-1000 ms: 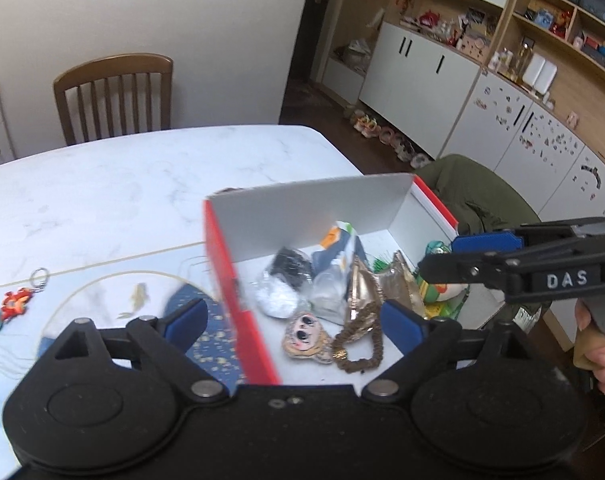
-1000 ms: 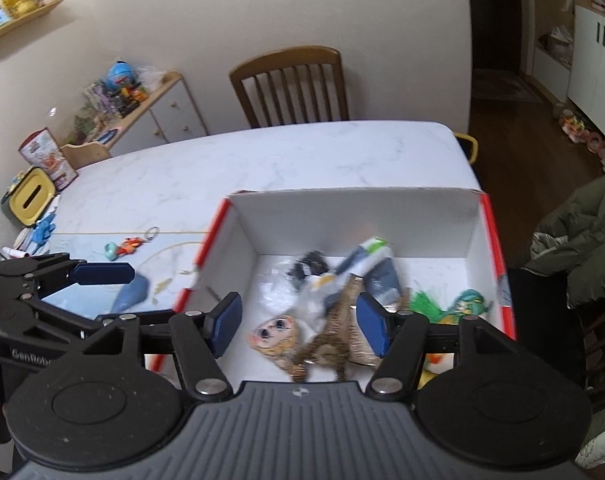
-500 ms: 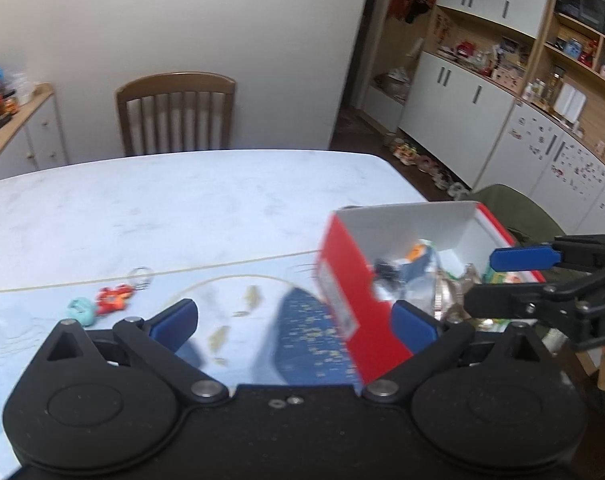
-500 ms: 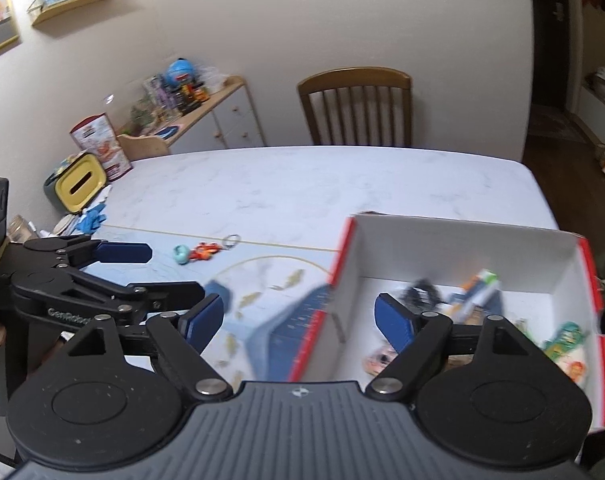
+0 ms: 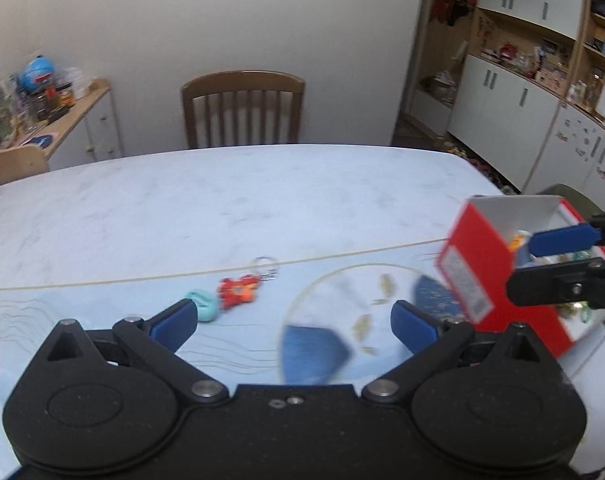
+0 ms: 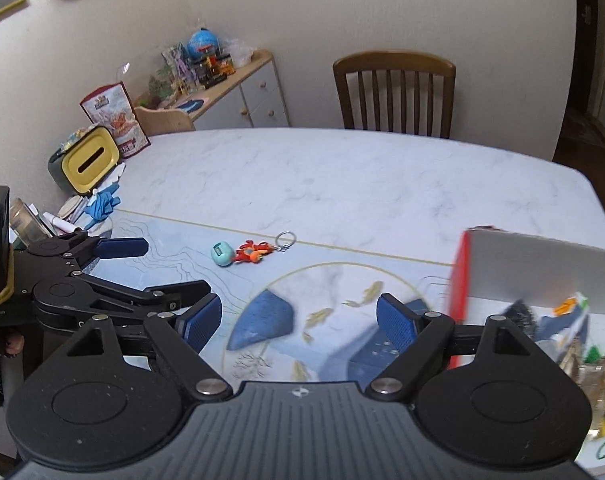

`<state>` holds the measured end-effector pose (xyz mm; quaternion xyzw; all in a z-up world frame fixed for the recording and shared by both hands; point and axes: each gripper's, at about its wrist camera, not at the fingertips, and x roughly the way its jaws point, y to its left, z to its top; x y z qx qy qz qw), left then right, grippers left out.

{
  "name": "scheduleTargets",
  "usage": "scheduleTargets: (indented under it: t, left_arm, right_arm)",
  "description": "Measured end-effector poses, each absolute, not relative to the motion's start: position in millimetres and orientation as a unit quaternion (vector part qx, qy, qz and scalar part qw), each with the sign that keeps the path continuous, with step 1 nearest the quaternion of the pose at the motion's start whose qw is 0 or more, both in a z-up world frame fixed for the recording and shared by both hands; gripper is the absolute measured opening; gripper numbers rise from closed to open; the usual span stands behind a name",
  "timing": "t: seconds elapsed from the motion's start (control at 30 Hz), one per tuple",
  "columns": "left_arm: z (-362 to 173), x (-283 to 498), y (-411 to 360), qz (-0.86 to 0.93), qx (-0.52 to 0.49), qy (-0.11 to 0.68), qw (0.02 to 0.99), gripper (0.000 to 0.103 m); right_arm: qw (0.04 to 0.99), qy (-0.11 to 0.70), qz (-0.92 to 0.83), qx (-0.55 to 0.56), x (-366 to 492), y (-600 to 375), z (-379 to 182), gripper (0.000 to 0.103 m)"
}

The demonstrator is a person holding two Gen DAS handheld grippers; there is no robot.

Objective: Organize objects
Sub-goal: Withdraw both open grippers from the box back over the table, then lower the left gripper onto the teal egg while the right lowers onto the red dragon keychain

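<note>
1. On the patterned mat [image 5: 102, 304] of the marble table [image 6: 342, 176], a keychain [image 5: 238, 290] with a teal charm, an orange-red figure and a metal ring lies just ahead of the left gripper [image 5: 292, 320], close to its left fingertip and touching neither pad
2. From the right wrist view the same keychain [image 6: 246, 252] lies well ahead of the right gripper [image 6: 298, 318], left of its centre line
3. Both grippers are spread wide with nothing between their blue pads
4. At the table's right edge stands the red-and-white box [image 5: 498, 264], with small items inside; the right gripper reaches across its open top
5. Compared with a second ago, both cameras have swung left: the box, then central under both grippers, now sits at the right edge of each view, and the keychain has come toward the middle
</note>
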<state>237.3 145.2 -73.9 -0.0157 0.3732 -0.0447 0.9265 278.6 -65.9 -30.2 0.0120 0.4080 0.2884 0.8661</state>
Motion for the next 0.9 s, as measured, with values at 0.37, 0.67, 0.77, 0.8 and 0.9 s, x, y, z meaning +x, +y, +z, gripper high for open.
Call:
scheduleTargets:
  t: [0.37,0.67,0.77,0.8,0.9]
  left_arm:
    - [-108.0,260.5,199.7,-0.026,-0.038,0.366,0.929,0.102]
    - [-134.6,286.5,220.6,-0.029,-0.029,0.379,0.924,0.102]
    - [-143.0,294.4,225.0,-0.028,-0.024,0.384,0.923,0.101]
    - [-145.5,296.4,226.6,-0.029,-0.024,0.385,0.922,0.100]
    - [-152.8,302.6,231.0,-0.031,-0.021,0.388,0.921,0.098]
  right_arm:
    - [0.852,0.452,0.263,0.013,318.2,-4.2,-59.4,0.085]
    - [0.834,0.489,0.253,0.021,353.0,40.9,-86.7,0.085]
    - [0.827,0.504,0.248,0.027,363.2,51.8,-96.9,0.085]
    - [0.825,0.509,0.244,0.029,366.8,55.7,-100.3,0.085]
    - [0.820,0.521,0.234,0.031,378.1,66.8,-108.8,0.085]
